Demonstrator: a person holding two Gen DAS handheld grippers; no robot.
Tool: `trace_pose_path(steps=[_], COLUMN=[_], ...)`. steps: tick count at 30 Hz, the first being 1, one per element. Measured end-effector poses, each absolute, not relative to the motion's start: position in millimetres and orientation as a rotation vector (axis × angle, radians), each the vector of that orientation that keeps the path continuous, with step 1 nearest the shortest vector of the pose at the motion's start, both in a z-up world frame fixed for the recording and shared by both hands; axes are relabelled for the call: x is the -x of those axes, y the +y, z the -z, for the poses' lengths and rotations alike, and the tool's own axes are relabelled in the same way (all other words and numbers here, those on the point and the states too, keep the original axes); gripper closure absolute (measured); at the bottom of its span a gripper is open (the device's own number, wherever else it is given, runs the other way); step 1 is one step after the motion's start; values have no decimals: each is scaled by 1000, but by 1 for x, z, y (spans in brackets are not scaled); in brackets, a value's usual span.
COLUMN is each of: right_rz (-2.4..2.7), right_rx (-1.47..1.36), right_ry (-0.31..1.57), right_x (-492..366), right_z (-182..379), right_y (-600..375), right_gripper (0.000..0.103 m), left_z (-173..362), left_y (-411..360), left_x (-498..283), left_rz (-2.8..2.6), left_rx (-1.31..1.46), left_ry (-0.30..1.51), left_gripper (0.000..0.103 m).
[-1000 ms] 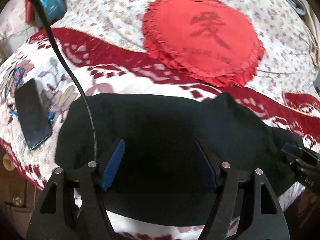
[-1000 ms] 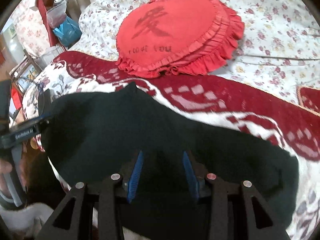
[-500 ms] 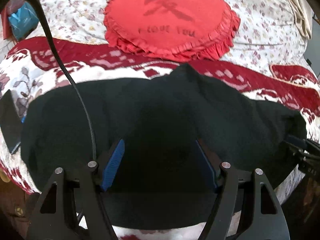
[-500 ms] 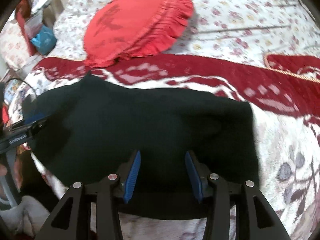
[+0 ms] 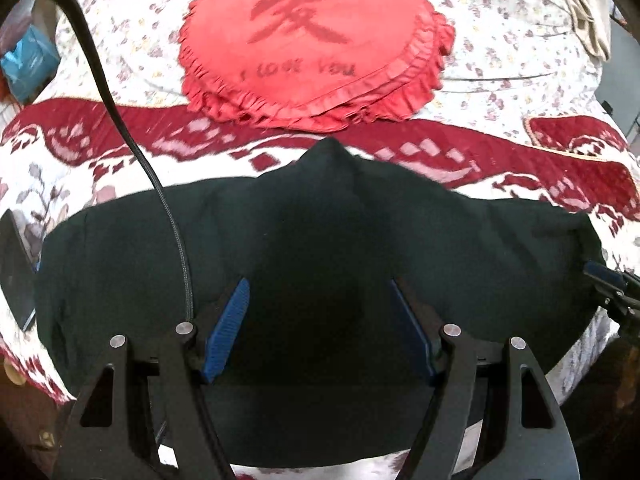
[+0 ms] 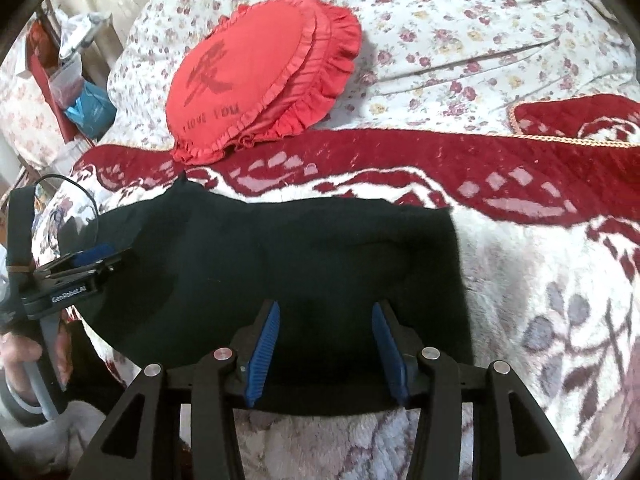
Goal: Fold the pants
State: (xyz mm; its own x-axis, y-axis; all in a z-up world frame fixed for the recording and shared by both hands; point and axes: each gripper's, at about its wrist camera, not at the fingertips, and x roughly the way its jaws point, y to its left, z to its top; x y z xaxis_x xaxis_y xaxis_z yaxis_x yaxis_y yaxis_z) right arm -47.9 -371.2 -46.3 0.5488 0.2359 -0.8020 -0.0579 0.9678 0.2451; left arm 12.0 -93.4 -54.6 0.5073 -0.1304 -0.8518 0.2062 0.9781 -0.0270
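Observation:
Black pants (image 5: 320, 248) lie folded in a broad flat band across the red and white blanket (image 5: 500, 152). They also show in the right wrist view (image 6: 304, 264). My left gripper (image 5: 320, 320) is open above the near middle of the pants, holding nothing. My right gripper (image 6: 326, 336) is open above the pants' near right part, holding nothing. The right gripper shows at the right edge of the left wrist view (image 5: 612, 284). The left gripper shows at the left edge of the right wrist view (image 6: 80, 264).
A red heart-shaped cushion (image 5: 312, 40) lies on the floral bedspread (image 6: 460, 32) beyond the pants. A dark phone (image 5: 14, 272) lies at the left beside the pants. A black cable (image 5: 132, 140) crosses the left wrist view. Bags (image 6: 84, 100) stand past the bed's left side.
Both views have shifted across the pants: the left gripper now faces their middle and the right gripper sits nearer their right end. Both grippers stay open.

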Motion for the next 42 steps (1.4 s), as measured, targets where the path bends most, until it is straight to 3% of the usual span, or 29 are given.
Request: trace_pose_path(steps=[14, 26, 34, 42], right_rz=[-92, -163, -168, -185], right_rx=[-268, -461, -556, -593], right_ry=[1024, 1068, 982, 887], right_x=[80, 84, 85, 87], right_z=[52, 86, 93, 97], right_y=[-406, -413, -420, -418], right_gripper=[49, 45, 40, 24], left_z=[46, 50, 61, 81], left_y=[-136, -226, -273, -310], left_x=[-22, -37, -60, -70], left_rz=[383, 646, 742, 865], left_rx=[-63, -163, -235, -381], left_ry=[1036, 1085, 1099, 1102], left_gripper=[32, 32, 32, 32])
